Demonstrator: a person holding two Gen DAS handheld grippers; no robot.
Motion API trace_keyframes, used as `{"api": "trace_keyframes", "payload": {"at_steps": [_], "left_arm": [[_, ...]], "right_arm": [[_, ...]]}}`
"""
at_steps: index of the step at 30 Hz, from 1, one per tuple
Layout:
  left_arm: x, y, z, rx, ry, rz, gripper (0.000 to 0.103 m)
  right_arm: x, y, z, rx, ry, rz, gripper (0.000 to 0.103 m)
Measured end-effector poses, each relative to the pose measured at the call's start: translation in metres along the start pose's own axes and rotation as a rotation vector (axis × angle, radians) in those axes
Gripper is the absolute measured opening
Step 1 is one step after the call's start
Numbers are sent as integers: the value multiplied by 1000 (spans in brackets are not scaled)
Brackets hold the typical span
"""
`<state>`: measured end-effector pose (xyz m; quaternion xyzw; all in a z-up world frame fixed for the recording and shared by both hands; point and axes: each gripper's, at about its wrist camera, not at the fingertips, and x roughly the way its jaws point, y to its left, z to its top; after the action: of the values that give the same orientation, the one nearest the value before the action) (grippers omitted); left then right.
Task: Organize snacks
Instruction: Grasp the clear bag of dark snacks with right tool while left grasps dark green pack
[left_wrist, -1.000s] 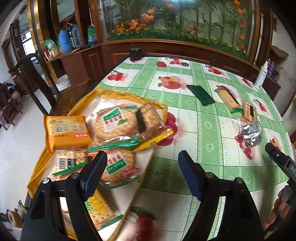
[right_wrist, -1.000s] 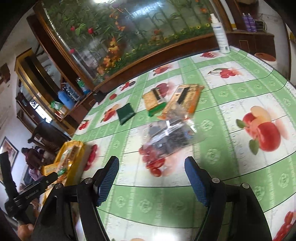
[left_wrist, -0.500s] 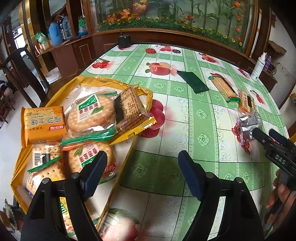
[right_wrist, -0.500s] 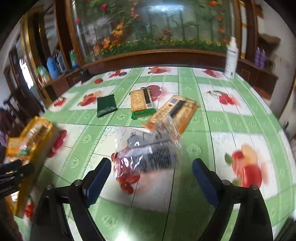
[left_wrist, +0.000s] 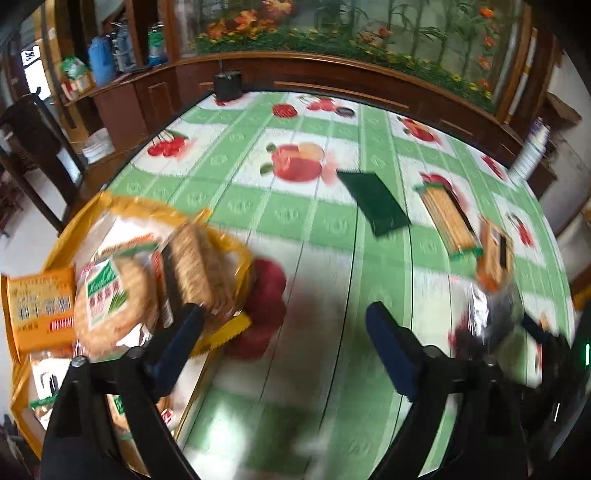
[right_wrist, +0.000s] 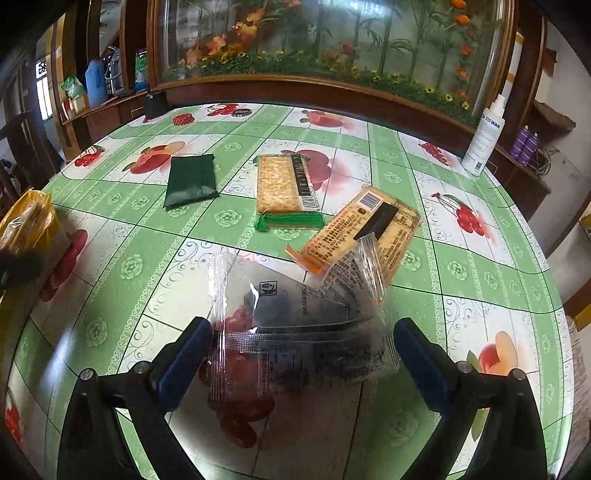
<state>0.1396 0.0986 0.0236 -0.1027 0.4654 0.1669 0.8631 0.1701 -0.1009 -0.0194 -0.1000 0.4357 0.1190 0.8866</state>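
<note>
**Right gripper lined up on a clear snack packet, tray of biscuits waiting at the left**

The right gripper hangs low over a table covered in a green-and-white fruit-print cloth. Its two blue-padded fingers are spread wide, one on each side of a clear plastic snack packet lying flat on the cloth. The pads look close to the packet's edges; whether they touch it cannot be told. This placement suggests the packet is the next thing to be picked up.

Just beyond it lie three more loose snacks: an orange cracker pack, touching or slightly under the clear packet's far corner; a green-ended cracker pack; and, further left, a dark green pouch. A white spray bottle stands at the far right edge.

The left gripper, also spread and holding nothing, hovers near a yellow tray at the table's left edge. The tray holds several biscuit packs, among them round biscuits with a green label and an orange box. It appears to be the collecting place.
</note>
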Motion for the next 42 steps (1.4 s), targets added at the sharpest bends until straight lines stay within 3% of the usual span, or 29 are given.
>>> {"api": "trace_keyframes", "payload": {"at_steps": [4,9,16,19,26,32,34,36,38,42], "left_arm": [[-1,-23,17,7,-26,-8,91],[-1,-66,30,76,-86,76,92],[70,-92,65,50,2,226,92],[96,-86,73,-12,65,200,93],[106,-87,85,-69,68,142,92],[104,-90,86,-67,68,84,75],[104,-93,87,-73,99,62,74],[108,-97,89,-69,142,56,83],[113,-100,90,-73,172,66,85],[113,-103,96,-90,170,37,85]], "right_arm": [[-3,-6,-2,12,-5,22,84],[-8,-15,-7,33,-17,46,81],[-21,-25,-19,69,-25,92,78],[-34,-34,-27,107,-35,138,78],[-66,-49,-50,177,-63,212,78],[-91,-52,-54,188,-99,235,78],[-97,-52,-55,191,-105,244,78],[-102,-52,-57,190,-110,250,78],[-104,-52,-57,188,-112,249,78],[-107,-51,-62,187,-106,255,78]]}}
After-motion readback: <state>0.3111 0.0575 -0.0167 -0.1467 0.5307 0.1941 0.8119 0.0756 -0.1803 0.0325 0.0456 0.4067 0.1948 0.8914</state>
